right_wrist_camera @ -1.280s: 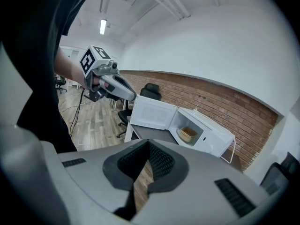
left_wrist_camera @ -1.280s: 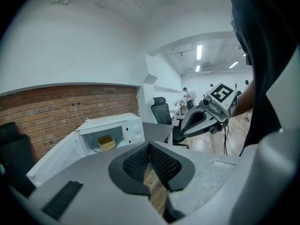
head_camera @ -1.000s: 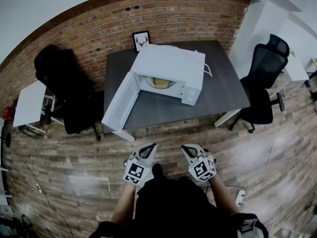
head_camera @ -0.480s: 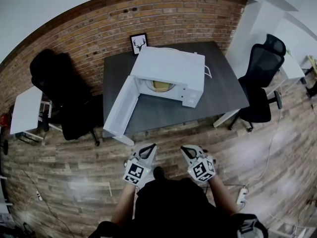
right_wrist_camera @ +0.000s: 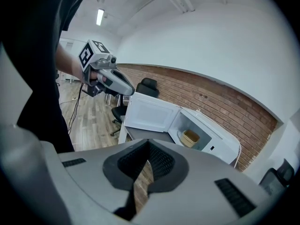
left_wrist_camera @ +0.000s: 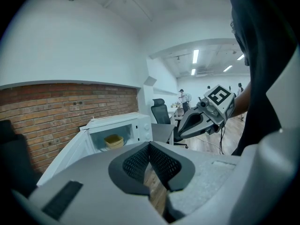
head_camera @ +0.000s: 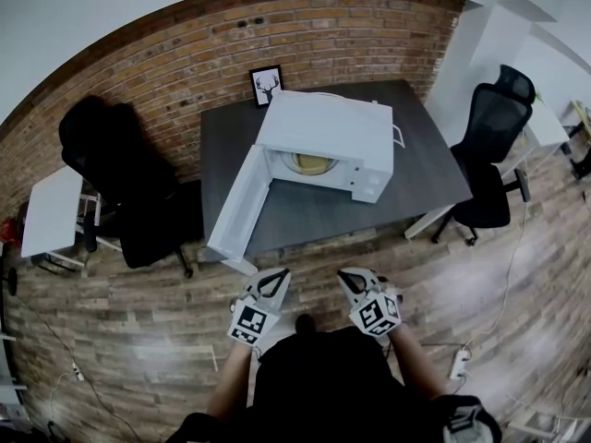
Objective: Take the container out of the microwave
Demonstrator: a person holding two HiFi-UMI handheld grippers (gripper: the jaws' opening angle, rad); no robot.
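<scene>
A white microwave stands on the dark grey table with its door swung wide open to the left. A yellowish container sits inside it, also seen in the left gripper view and the right gripper view. Both grippers hang over the wooden floor, well short of the table. My left gripper is shut, nothing between its jaws. My right gripper is likewise shut and holds nothing.
A black office chair stands left of the table, another at its right. A framed deer picture leans on the brick wall behind the microwave. A small white table is far left. A power strip lies on the floor.
The head view has shifted, so the microwave and table sit slightly further right in the picture. Both grippers keep the same pose and stay shut.
</scene>
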